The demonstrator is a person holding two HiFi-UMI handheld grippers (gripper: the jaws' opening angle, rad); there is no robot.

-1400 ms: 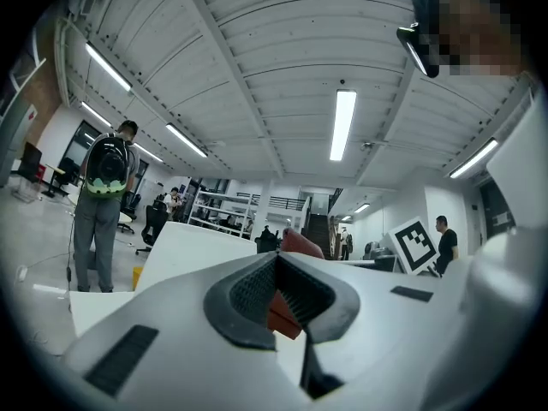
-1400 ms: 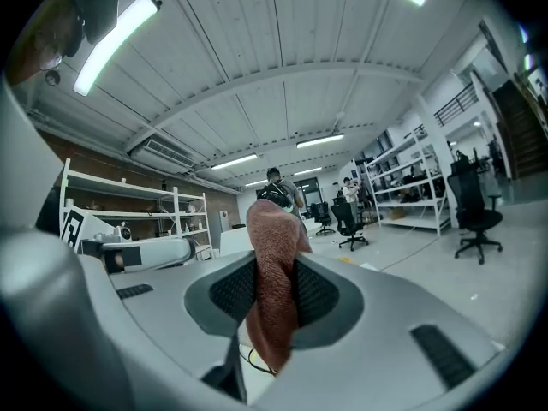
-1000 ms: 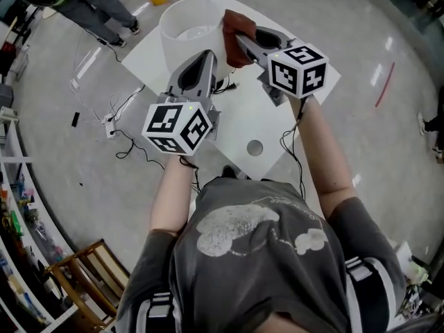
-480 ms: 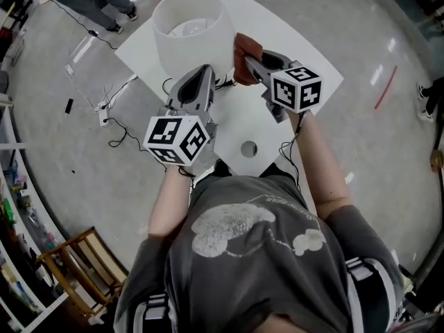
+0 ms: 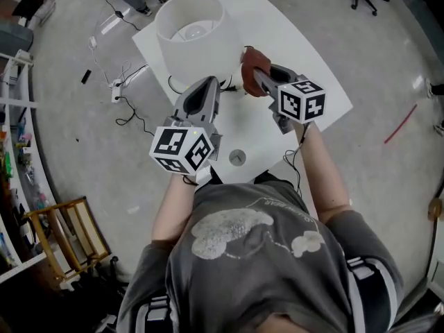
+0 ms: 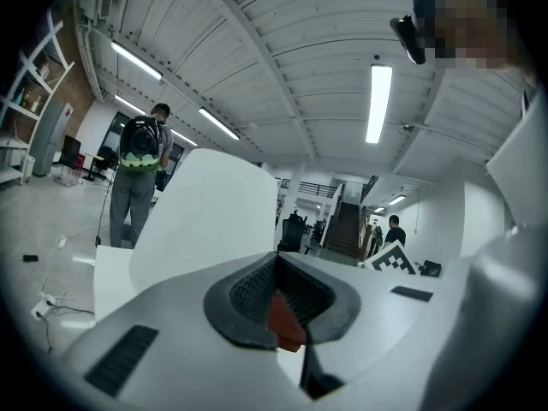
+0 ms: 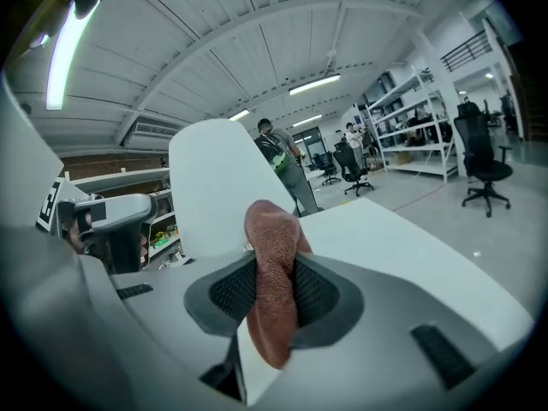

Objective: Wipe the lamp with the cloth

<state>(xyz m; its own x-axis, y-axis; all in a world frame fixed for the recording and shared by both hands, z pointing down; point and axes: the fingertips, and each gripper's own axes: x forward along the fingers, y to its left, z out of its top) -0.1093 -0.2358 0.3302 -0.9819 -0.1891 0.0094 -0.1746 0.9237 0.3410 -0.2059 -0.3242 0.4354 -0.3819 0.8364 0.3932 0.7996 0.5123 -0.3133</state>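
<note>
A grey polished floor (image 5: 388, 68) spreads around a white table (image 5: 291, 54), with cables (image 5: 128, 116) trailing off the table's left side. A person in a grey T-shirt (image 5: 257, 255) stands at the near edge, arms stretched out over the top. The lamp (image 5: 191, 37), with its wide white shade, stands upright toward the table's far left; its bulb shows inside from above. The left gripper (image 5: 206, 85) points at the near side of the shade, its tips just short of it; in the left gripper view the jaws (image 6: 276, 268) are pressed together with no object between them, apart from a small red patch in the gap that cannot be identified. The right gripper (image 5: 260, 78) sits to the lamp's right, jaws clamped on the cloth (image 5: 253, 61), a reddish-brown fold that sticks up past the pads (image 7: 317, 294) just beside the shade; contact between them cannot be confirmed. A small round hole (image 5: 237, 157) marks the table near the person.
</note>
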